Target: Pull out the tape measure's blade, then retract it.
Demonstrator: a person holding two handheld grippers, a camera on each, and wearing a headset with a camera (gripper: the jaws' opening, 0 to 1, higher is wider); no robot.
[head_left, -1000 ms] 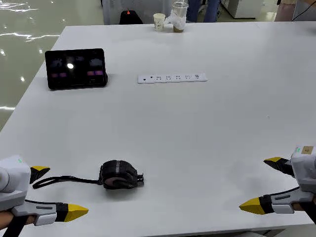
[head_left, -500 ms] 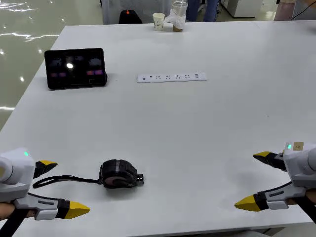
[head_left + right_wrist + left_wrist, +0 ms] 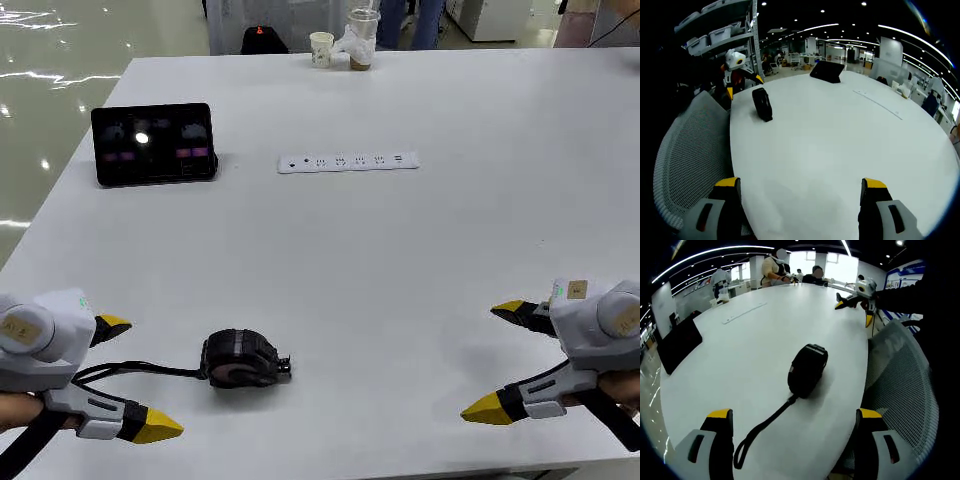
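A black tape measure (image 3: 241, 358) lies on the white table (image 3: 400, 250) near its front edge, its black wrist strap (image 3: 125, 370) trailing left. My left gripper (image 3: 140, 375) is open just left of it, the strap running between its yellow fingertips. In the left gripper view the tape measure (image 3: 807, 369) lies a short way ahead of the open jaws, with the strap (image 3: 760, 432) leading back toward them. My right gripper (image 3: 503, 358) stands open at the front right, far from the tape measure (image 3: 762, 104), with nothing between its fingers.
A black tablet (image 3: 153, 142) stands at the back left. A white power strip (image 3: 347, 160) lies mid-table. Paper cups (image 3: 322, 46) sit at the far edge. A grey mesh chair (image 3: 687, 160) is at the table's front edge.
Both grippers have moved inward toward the tape measure, the left one closing in around the strap. The tape measure has not moved.
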